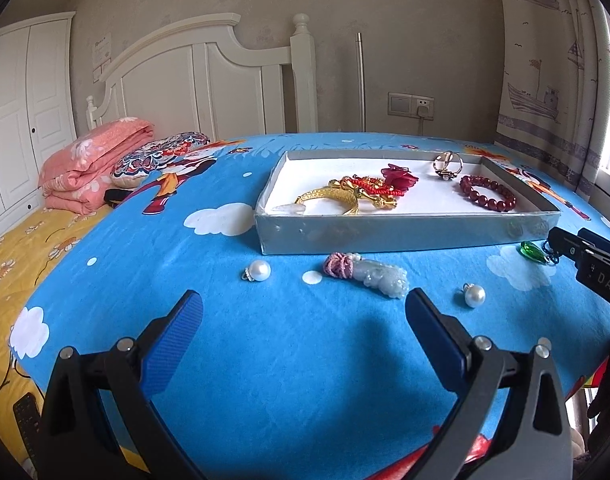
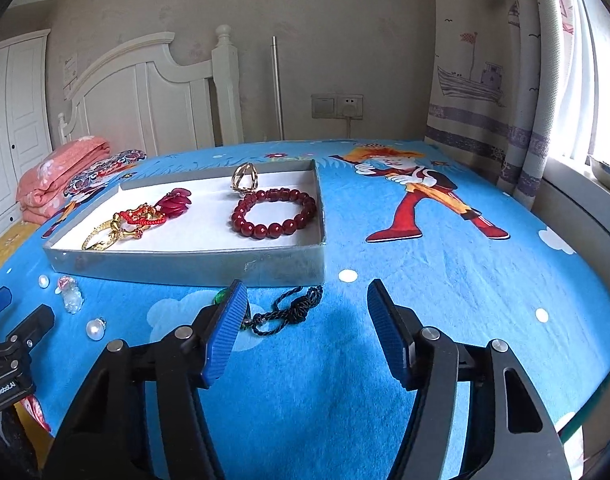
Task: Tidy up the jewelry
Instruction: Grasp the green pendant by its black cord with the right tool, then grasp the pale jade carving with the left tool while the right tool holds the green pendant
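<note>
A: On the bed, just ahead of the right hand-held gripper [image 2: 303, 308], the green pendant [image 2: 221, 298] peeks out beside the left finger, and its dark cord [image 2: 293, 310] trails rightward into the gap between the jaws.

B: So nothing is held?

A: Nothing. The jaws stand partly apart, the pads clear of the cord. The cord's long axis runs across the gap, so I'd judge a small shift left would bring the pendant itself between the pads.

B: And the other side?

A: The left hand-held gripper [image 1: 303, 306] is wide apart and bare. The jade carving [image 1: 379, 276] with its pink cord lies just beyond its gap, one pearl [image 1: 259, 270] to the left, another pearl [image 1: 474, 295] beside the right finger. The right side is nearer the pendant, the left nearer the jade.

B: The tray?

A: The grey tray [image 1: 385, 234] sits farther back on the blue sheet [image 1: 305, 360]. Inside: a gold bangle [image 1: 329, 196] tangled with red cord, a red flower piece [image 1: 401, 174], a gold ring [image 2: 245, 178] and the red bead bracelet [image 2: 273, 214].
</note>
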The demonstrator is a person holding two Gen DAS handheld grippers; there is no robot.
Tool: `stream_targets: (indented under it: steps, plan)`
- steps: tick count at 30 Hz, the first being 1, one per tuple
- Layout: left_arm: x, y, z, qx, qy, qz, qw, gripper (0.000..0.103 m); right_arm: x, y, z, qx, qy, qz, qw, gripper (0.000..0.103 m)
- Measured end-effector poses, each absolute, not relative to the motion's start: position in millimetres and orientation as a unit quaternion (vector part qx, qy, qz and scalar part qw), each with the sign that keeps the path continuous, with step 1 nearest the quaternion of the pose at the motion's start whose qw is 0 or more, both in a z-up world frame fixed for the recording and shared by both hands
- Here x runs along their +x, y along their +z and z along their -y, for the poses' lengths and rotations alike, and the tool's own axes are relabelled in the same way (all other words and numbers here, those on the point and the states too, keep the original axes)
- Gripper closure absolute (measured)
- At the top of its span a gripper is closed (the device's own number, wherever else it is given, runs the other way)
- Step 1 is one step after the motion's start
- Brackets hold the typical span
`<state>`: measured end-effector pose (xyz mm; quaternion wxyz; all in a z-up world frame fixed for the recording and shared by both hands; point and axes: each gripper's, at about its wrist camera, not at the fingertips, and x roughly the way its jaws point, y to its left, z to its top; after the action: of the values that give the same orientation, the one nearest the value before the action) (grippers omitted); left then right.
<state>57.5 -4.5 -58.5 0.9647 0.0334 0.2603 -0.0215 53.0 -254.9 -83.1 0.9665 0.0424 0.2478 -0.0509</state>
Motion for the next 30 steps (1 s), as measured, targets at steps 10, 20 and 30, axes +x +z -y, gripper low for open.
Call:
stream_targets:
  steps: [10,20,30]
  plan:
    - [61.3,-60.8,2.4,0.026,-0.022,-0.271,0.962,0.005,49.5,-90.7,233.3,-0.002,-0.017,-0.264,0.964,0.093]
    - [73.8,-52.2,7.2,0.008,-0.019,-0.291,0.956,0.005,10.0,-75.2,209.7,-0.037,0.022,-0.214,0.976,0.094]
    - [97.4,-47.0,33.9,0.009,0.001,-0.319,0.948,0.023,-0.7,-71.6,204.1,-0.048,0.041,-0.194,0.979,0.094]
